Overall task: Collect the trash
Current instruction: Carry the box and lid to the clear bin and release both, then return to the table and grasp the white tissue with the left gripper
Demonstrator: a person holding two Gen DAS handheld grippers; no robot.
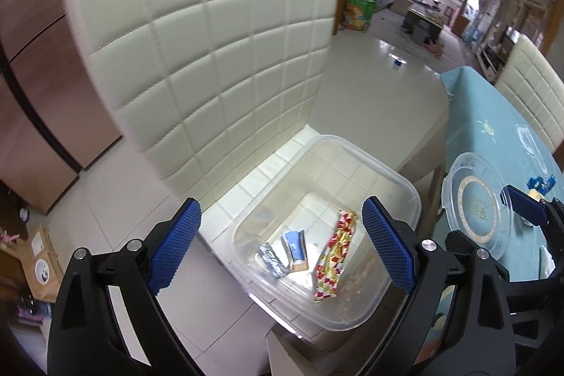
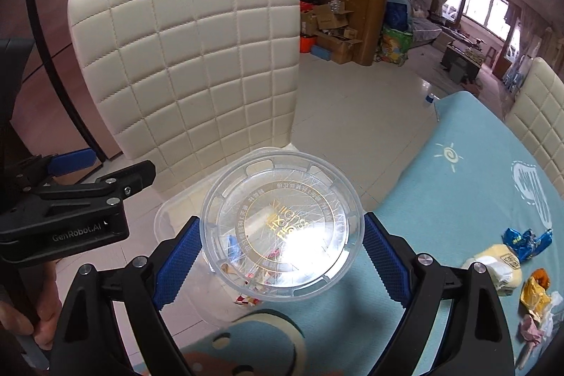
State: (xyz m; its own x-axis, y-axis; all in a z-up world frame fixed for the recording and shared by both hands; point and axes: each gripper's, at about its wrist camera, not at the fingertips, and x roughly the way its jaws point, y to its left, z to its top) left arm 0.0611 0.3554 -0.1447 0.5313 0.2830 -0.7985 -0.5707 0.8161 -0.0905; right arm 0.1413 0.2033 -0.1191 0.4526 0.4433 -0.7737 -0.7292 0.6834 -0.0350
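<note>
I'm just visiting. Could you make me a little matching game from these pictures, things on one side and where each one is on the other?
Things:
1. round clear lid
2. red and gold wrapper
3. blue crumpled wrapper
4. clear plastic tub

Places:
A. lying inside the tub
B. standing on the white chair seat
C. between the right gripper fingers
D. lying on the light blue tablecloth

Pairs: 1-C, 2-A, 3-D, 4-B

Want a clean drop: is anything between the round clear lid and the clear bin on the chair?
Nothing visible blocks it. The bin is uncovered, and the lid, held in the right gripper, hangs by its table-side rim. The open left gripper hovers above the bin, close enough to watch.
</note>
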